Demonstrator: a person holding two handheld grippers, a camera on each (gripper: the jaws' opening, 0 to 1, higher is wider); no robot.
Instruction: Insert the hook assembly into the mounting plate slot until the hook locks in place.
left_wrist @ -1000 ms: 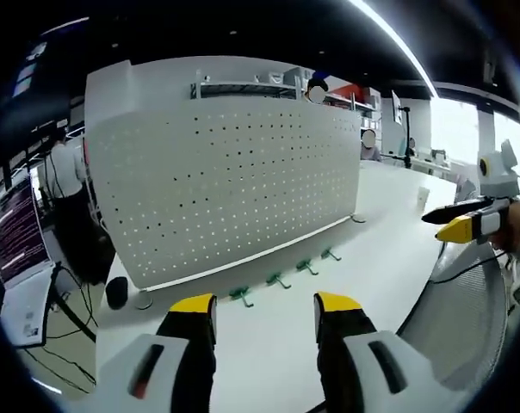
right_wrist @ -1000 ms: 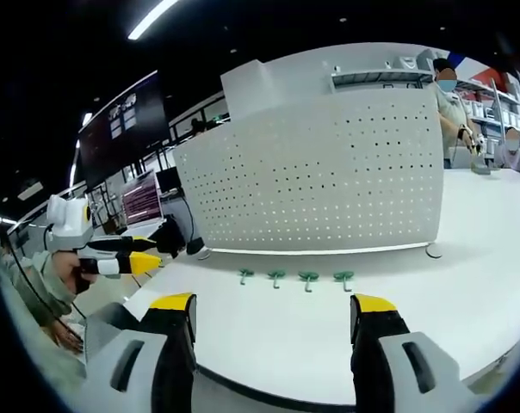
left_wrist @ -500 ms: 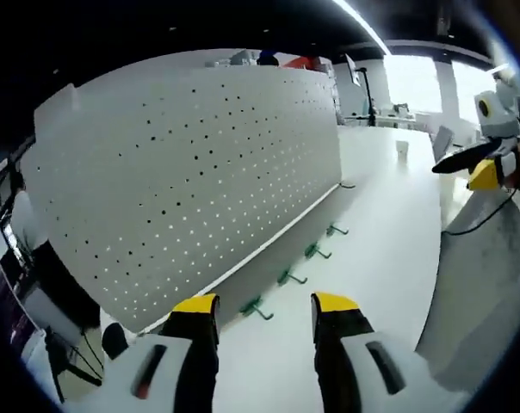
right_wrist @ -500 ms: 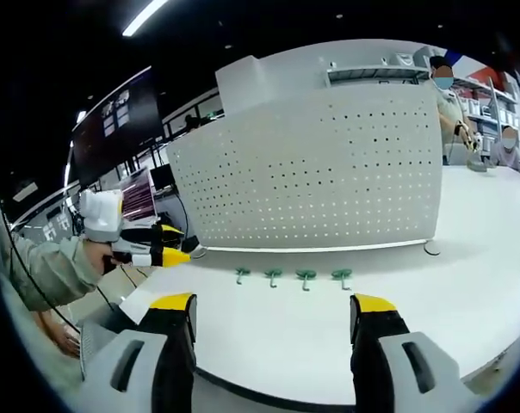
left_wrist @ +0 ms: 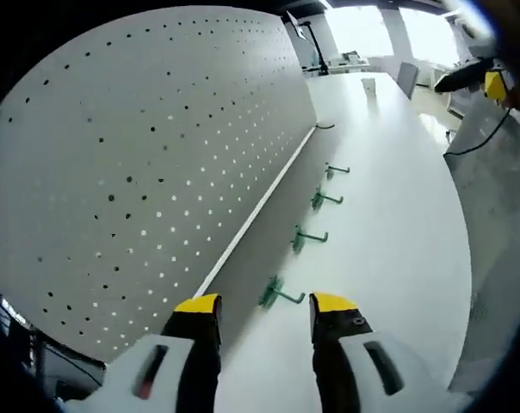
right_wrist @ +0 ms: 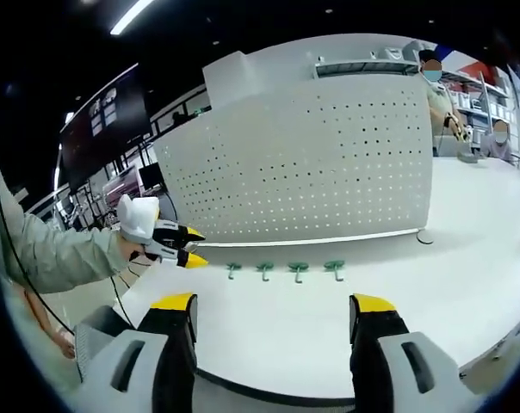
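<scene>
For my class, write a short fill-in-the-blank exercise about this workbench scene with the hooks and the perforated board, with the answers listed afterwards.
1. The number of green hooks lying in a row on the white table is ____.
2. The hooks lie in front of an upright white ____ full of small holes.
3. The left gripper has its jaws ____, with the nearest hook just ahead of them.
4. The tips of the right gripper are coloured ____.

Missing words: four; pegboard; open; yellow
</scene>
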